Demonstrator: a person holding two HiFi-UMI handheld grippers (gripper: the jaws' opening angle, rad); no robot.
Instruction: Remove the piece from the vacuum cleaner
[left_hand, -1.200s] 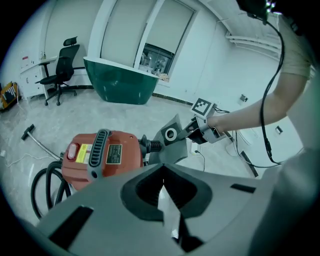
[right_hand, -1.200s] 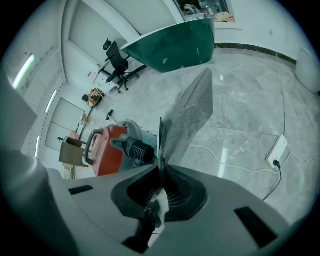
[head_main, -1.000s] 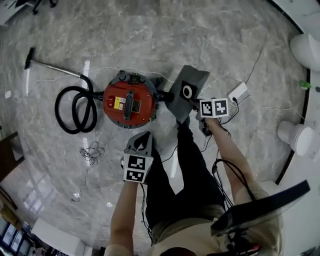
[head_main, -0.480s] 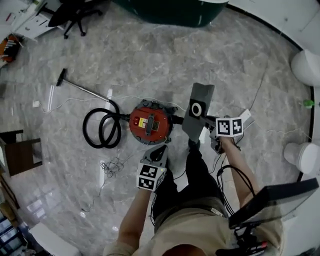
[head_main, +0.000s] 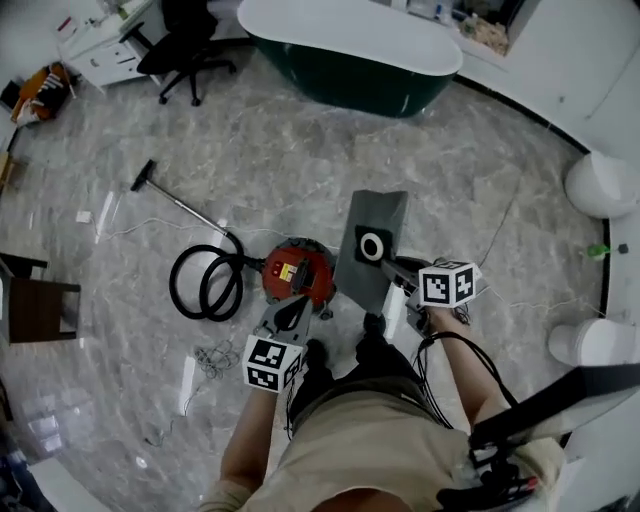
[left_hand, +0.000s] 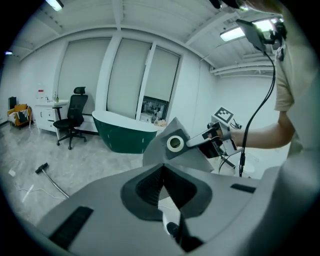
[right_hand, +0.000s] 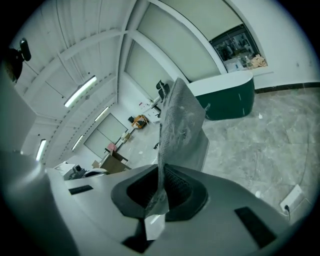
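Note:
The red vacuum cleaner (head_main: 298, 270) stands on the marble floor just ahead of the person's feet. Its black hose (head_main: 205, 285) coils to the left. My right gripper (head_main: 400, 270) is shut on the edge of a grey dust bag (head_main: 370, 250) with a white ring on its collar, held up in the air to the right of the cleaner. In the right gripper view the bag (right_hand: 182, 125) rises from between the pads of the right gripper (right_hand: 161, 192). My left gripper (head_main: 285, 312) hangs shut and empty above the cleaner's near side. The left gripper view shows the bag (left_hand: 172, 150) ahead.
The metal wand with floor nozzle (head_main: 175, 200) lies at the left. A dark green bathtub (head_main: 350, 55) and an office chair (head_main: 190, 40) stand at the back. White fixtures (head_main: 600, 185) sit at the right wall. A tangle of cable (head_main: 210, 358) lies near the left foot.
The head camera has risen and the room's far end has come into view. The bag stays in the right gripper, held higher and clear of the cleaner. Left gripper stays shut.

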